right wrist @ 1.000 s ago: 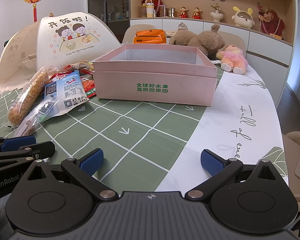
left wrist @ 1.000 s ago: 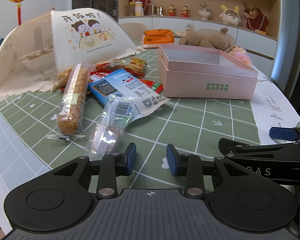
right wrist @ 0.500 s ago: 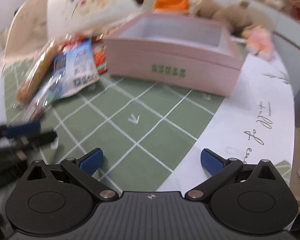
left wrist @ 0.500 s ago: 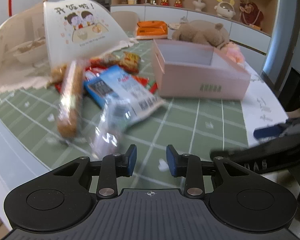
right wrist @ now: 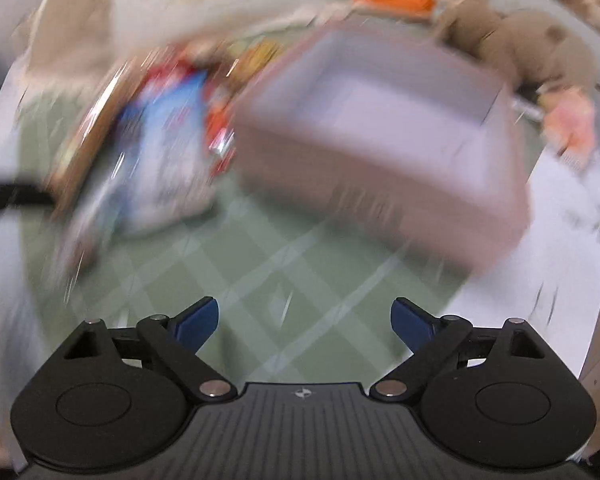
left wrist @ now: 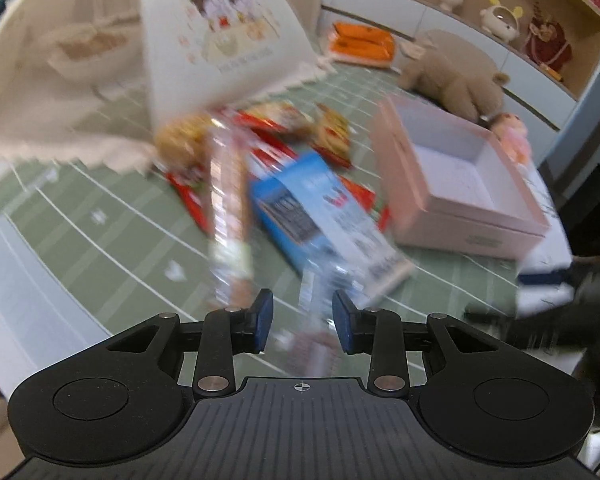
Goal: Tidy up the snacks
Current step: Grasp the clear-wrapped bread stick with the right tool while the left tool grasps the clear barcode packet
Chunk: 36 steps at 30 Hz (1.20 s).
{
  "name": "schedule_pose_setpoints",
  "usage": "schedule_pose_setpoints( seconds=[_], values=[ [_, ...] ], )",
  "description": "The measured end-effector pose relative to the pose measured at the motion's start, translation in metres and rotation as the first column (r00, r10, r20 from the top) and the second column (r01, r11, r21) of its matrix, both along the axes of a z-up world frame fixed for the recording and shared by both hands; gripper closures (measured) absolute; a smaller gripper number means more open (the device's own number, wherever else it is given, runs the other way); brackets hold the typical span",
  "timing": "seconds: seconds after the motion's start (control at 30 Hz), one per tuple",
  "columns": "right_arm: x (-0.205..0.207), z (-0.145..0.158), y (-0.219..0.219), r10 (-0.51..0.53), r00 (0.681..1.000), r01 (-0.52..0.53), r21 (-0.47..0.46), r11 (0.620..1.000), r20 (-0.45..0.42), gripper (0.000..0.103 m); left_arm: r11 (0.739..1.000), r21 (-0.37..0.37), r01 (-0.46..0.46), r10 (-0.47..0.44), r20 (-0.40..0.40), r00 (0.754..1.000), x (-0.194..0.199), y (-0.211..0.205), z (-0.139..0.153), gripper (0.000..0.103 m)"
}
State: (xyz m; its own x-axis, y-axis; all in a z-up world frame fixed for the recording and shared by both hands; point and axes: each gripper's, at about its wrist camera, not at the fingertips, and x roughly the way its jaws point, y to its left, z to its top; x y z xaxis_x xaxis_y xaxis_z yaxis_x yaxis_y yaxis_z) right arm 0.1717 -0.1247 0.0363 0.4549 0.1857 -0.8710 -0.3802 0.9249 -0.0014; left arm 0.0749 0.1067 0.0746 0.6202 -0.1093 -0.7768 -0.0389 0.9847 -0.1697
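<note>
Both views are motion-blurred. A pile of snacks lies on the green checked cloth: a blue packet (left wrist: 312,204) (right wrist: 168,140), a long biscuit stick pack (left wrist: 228,200), red packets (left wrist: 268,148) and a clear wrapped snack (left wrist: 314,292). My left gripper (left wrist: 302,326) hovers over the clear snack, jaws partly apart and not pressing on it. Right of the pile stands the empty pink box (left wrist: 472,226) (right wrist: 380,184). My right gripper (right wrist: 305,320) is above bare cloth in front of the box, jaws wide but closing, nothing between them.
A white food cover (left wrist: 220,32) with a cartoon print stands behind the snacks. A brown teddy bear (left wrist: 452,76), a pink plush (left wrist: 512,136) and orange packs (left wrist: 360,40) lie behind the box. The cloth's white border runs along the near and right table edge.
Both grippers have risen and tipped downward, so I see the table more from above. The left one moved over the near end of the snack pile. The right jaws narrowed a little.
</note>
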Motion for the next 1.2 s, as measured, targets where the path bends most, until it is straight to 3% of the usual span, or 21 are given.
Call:
schedule_pose_setpoints(
  seconds=[0.1, 0.17, 0.27, 0.4, 0.5, 0.6, 0.67, 0.73, 0.8, 0.83, 1.0, 1.1, 1.2],
  values=[
    [0.037, 0.009, 0.002, -0.077, 0.997, 0.077, 0.062, 0.995, -0.001, 0.009, 0.999, 0.003, -0.035, 0.035, 0.0, 0.999, 0.008, 0.018, 0.004, 0.066],
    [0.058, 0.01, 0.003, -0.129, 0.991, 0.134, 0.121, 0.984, -0.046, 0.009, 0.998, -0.001, -0.055, 0.055, -0.001, 0.998, 0.014, 0.029, 0.005, 0.066],
    [0.078, 0.007, 0.011, -0.193, 0.981, 0.193, 0.152, 0.969, -0.017, 0.009, 0.998, -0.007, -0.068, 0.068, 0.006, 0.998, 0.026, 0.037, 0.002, 0.066],
    [0.068, 0.005, 0.048, -0.076, 0.997, 0.081, 0.216, 0.973, -0.031, 0.009, 0.997, -0.017, -0.071, 0.071, -0.01, 0.997, 0.042, 0.042, -0.008, 0.066],
    [0.037, 0.004, 0.081, 0.015, 0.999, -0.006, 0.234, 0.972, -0.035, 0.009, 0.997, -0.033, -0.065, 0.063, -0.035, 0.997, 0.054, 0.043, -0.018, 0.066],
    [0.014, -0.01, 0.113, 0.092, 0.995, -0.083, 0.195, 0.977, -0.038, 0.009, 0.998, -0.029, -0.064, 0.062, -0.051, 0.997, 0.066, 0.043, -0.025, 0.064],
    [0.008, -0.021, 0.121, 0.083, 0.996, -0.078, 0.14, 0.987, -0.028, 0.009, 0.999, -0.011, -0.049, 0.049, -0.055, 0.997, 0.073, 0.039, -0.028, 0.065],
    [0.004, -0.019, 0.113, 0.062, 0.998, -0.057, 0.147, 0.987, -0.025, 0.016, 1.0, 0.011, -0.009, 0.01, -0.044, 0.999, 0.076, 0.029, -0.026, 0.068],
    [0.0, -0.015, 0.094, 0.024, 0.999, -0.02, 0.145, 0.989, -0.028, 0.033, 0.998, 0.005, 0.059, -0.059, -0.024, 0.998, 0.073, 0.014, -0.024, 0.071],
    [-0.002, -0.014, 0.08, -0.002, 1.0, 0.006, 0.132, 0.991, -0.031, 0.034, 0.995, -0.004, 0.096, -0.096, -0.018, 0.995, 0.069, 0.005, -0.023, 0.072],
    [-0.02, -0.019, 0.015, -0.124, 0.992, 0.124, 0.026, 0.992, -0.003, 0.034, 0.966, -0.052, 0.255, -0.256, -0.012, 0.967, 0.041, -0.042, -0.021, 0.073],
    [-0.026, -0.018, -0.014, -0.175, 0.984, 0.175, 0.041, 0.984, -0.014, 0.03, 0.949, -0.121, 0.292, -0.298, -0.041, 0.954, 0.023, -0.062, -0.027, 0.073],
    [-0.027, -0.016, -0.027, -0.191, 0.981, 0.192, 0.083, 0.978, -0.024, 0.029, 0.939, -0.14, 0.313, -0.323, -0.05, 0.945, 0.01, -0.076, -0.031, 0.073]
  ],
)
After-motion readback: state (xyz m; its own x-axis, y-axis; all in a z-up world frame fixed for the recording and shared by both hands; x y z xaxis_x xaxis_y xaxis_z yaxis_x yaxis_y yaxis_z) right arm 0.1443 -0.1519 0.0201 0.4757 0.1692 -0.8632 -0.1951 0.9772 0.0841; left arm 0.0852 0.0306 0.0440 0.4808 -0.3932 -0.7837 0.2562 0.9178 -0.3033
